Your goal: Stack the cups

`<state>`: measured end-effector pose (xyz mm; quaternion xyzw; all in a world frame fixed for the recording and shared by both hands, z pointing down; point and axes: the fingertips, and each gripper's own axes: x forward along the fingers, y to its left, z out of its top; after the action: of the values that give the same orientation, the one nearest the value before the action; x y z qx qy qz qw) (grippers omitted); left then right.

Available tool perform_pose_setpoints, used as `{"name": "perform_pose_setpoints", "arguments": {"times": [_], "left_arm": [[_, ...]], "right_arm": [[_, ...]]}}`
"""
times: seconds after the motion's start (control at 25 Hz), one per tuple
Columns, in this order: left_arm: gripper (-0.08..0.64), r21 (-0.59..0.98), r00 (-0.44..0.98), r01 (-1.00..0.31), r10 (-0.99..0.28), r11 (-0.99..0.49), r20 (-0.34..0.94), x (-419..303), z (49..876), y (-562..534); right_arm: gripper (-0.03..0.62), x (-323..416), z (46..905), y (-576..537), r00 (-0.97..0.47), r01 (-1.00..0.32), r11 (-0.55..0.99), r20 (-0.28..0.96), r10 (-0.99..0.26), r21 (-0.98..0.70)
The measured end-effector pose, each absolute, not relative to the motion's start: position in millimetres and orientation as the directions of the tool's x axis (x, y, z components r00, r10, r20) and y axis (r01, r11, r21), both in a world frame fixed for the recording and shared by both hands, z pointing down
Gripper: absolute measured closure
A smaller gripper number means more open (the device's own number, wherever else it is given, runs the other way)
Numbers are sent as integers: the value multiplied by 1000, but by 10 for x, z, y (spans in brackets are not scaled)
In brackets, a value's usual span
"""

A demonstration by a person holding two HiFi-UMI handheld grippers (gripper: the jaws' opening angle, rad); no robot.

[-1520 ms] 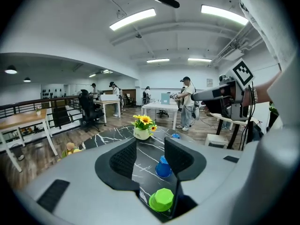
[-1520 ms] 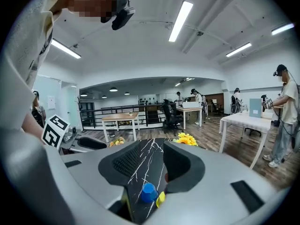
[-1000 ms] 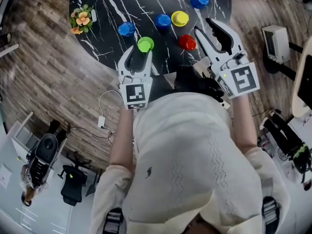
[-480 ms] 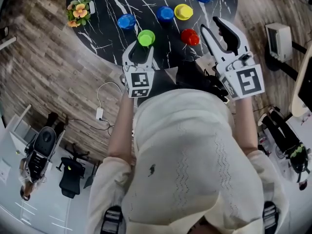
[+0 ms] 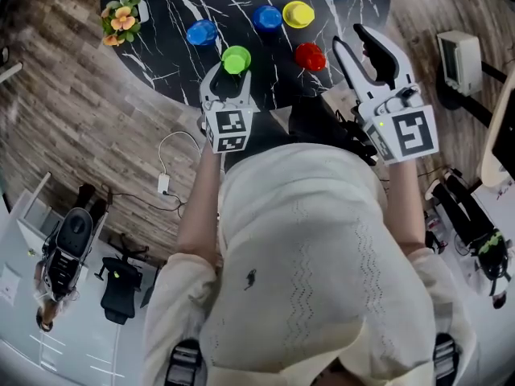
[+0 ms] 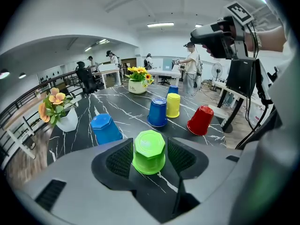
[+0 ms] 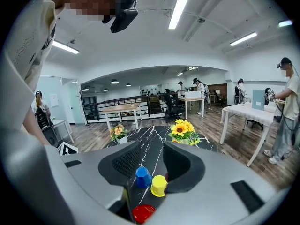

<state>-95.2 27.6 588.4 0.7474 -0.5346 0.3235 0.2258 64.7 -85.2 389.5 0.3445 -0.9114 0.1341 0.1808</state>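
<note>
Left gripper (image 5: pixel 228 77): jaws wide, just been opening; pads either side of the cup, not pressing.
Green cup (image 6: pixel 149 151): inverted on marble table (image 6: pixel 126 109), between the left jaws, axis upright.
Right gripper (image 5: pixel 352 39): half-open, empty, farther off.
Nearer hand: left.

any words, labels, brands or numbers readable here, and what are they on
No readable text anywhere in these views.
The marker cube on the left tongs: black-and-white square code only, no letters.
The marker cube on the right tongs: the same.
The green cup and the other cups: plain, no print.
</note>
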Motion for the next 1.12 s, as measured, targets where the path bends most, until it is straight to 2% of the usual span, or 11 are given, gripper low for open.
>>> {"name": "perform_pose_setpoints", "arguments": {"times": [1.12], "left_arm": [[328, -44, 184, -954, -697, -296, 693, -898, 5884, -286]], "right_arm": [[434, 853, 3931, -889, -656, -713, 694, 441, -613, -95]]}}
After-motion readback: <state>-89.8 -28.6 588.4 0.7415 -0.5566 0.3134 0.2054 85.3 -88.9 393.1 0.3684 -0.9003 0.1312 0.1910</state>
